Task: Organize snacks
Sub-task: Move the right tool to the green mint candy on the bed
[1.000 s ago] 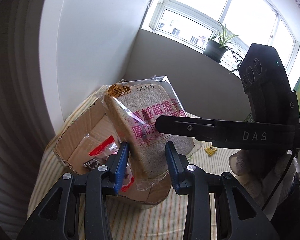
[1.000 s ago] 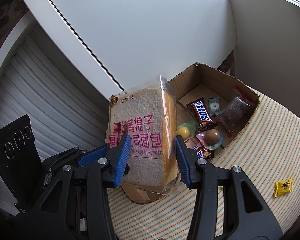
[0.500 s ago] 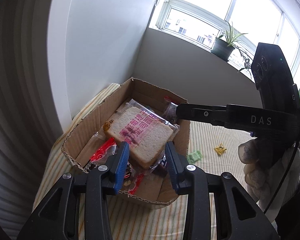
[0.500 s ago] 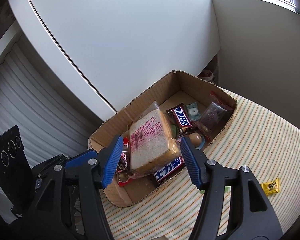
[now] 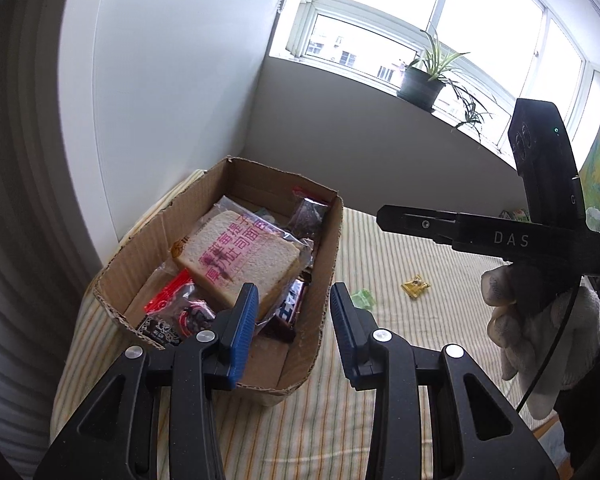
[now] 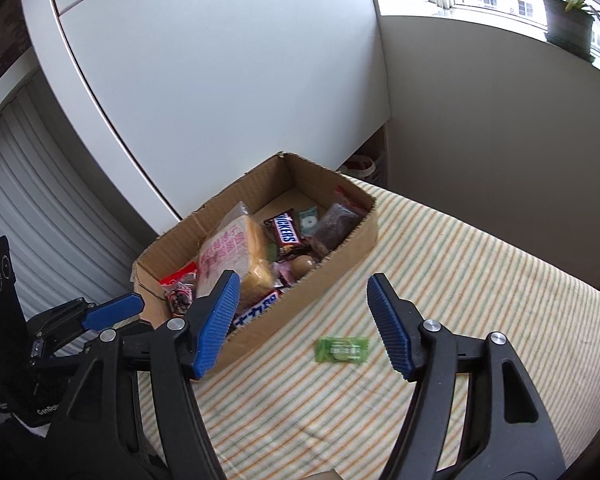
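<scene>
**Bread pack in the box, both grippers empty**

Striped cloth point(image 6: 480, 280) covers the table below a bright window, with a cardboard box point(image 6: 340, 256) standing on it near the white cabinet. Inside the box, the bagged toast bread point(image 5: 240, 256) lies flat on top of other snacks (a Snickers bar point(image 6: 286, 230) among them). The right gripper point(image 6: 302, 320) hangs over the cloth beside the box, its jaws opening with nothing between them; a green candy point(image 6: 342, 350) lies on the cloth just below. The left gripper point(image 5: 292, 320) hovers at the box's near end, jaws partly spread and empty, bread just beyond its fingertips.
</scene>
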